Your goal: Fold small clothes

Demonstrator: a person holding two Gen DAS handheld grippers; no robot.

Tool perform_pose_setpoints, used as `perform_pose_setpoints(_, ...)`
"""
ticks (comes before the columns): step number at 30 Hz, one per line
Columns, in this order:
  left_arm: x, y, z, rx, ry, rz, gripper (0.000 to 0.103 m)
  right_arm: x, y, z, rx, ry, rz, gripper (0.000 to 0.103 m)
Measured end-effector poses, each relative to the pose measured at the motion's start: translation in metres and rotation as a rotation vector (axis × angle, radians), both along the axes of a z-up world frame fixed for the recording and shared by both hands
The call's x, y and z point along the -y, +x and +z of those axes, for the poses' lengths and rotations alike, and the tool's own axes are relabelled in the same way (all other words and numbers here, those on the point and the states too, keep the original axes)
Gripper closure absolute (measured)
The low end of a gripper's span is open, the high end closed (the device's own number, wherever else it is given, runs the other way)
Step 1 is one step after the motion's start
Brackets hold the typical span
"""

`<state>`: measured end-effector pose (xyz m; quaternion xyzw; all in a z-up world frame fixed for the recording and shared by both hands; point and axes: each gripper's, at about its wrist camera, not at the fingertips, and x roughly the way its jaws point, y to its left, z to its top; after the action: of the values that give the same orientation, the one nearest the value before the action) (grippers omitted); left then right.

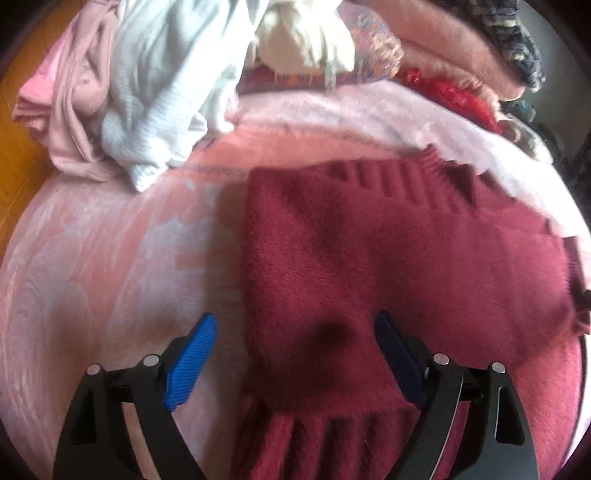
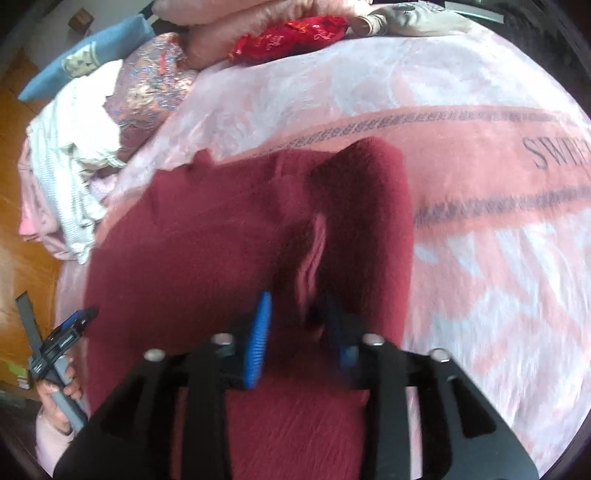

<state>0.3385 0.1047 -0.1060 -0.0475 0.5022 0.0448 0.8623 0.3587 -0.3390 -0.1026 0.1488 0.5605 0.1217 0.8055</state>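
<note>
A fuzzy maroon knit sweater [image 1: 369, 240] lies partly folded on the pink blanket [image 1: 110, 258], its ribbed hem toward the camera. My left gripper [image 1: 295, 317] hovers over the sweater's near left part. Its blue pads are spread wide, with nothing pinched between them. In the right wrist view the sweater [image 2: 203, 240] has a fold running up its right side. My right gripper [image 2: 297, 299] stands partly open over that fold, and its pads do not press on the cloth. The left gripper [image 2: 74, 325] also shows at the lower left, held by a hand [image 2: 59, 398].
A pile of unfolded clothes, white knit [image 1: 159, 92] and pale pink [image 1: 74, 96], sits at the bed's far left beside the wooden floor [image 1: 18, 155]. A red cushion [image 2: 291, 35], a blue pillow [image 2: 85, 55] and pink bedding lie at the back. Printed blanket [image 2: 498, 240] stretches to the right.
</note>
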Motion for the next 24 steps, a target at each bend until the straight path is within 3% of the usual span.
perform_pose_setpoints(7, 0.046, -0.028, 0.014, 0.003, 0.032, -0.099, 0.015, -0.016, -0.035, -0.018, -0.148, 0.067, 0.035, 0.063)
perform_pose_setpoints(8, 0.049, -0.028, 0.014, 0.003, 0.035, -0.109, 0.015, -0.012, -0.030, -0.023, -0.154, 0.090, 0.009, 0.059)
perform_pose_setpoints(10, 0.056, -0.025, 0.009, 0.005, 0.051, -0.111, 0.015, -0.004, -0.023, -0.026, -0.151, 0.154, -0.036, 0.040)
perform_pose_setpoints(15, 0.057, -0.017, -0.008, -0.018, 0.063, -0.104, 0.015, 0.002, -0.001, -0.030, -0.151, 0.159, -0.082, 0.040)
perform_pose_setpoints(17, 0.056, -0.016, -0.011, -0.022, 0.063, -0.103, 0.015, 0.001, 0.003, -0.032, -0.152, 0.116, -0.097, 0.055)
perform_pose_setpoints(19, 0.056, -0.015, -0.012, -0.019, 0.059, -0.101, 0.015, 0.002, 0.003, -0.036, -0.151, 0.117, -0.102, 0.090)
perform_pose_setpoints(20, 0.056, -0.016, -0.011, -0.017, 0.057, -0.102, 0.015, 0.003, 0.001, -0.037, -0.157, 0.123, -0.102, 0.096)
perform_pose_setpoints(24, 0.054, -0.018, -0.013, -0.015, 0.058, -0.113, 0.015, 0.010, -0.013, -0.038, -0.142, 0.110, -0.101, 0.097)
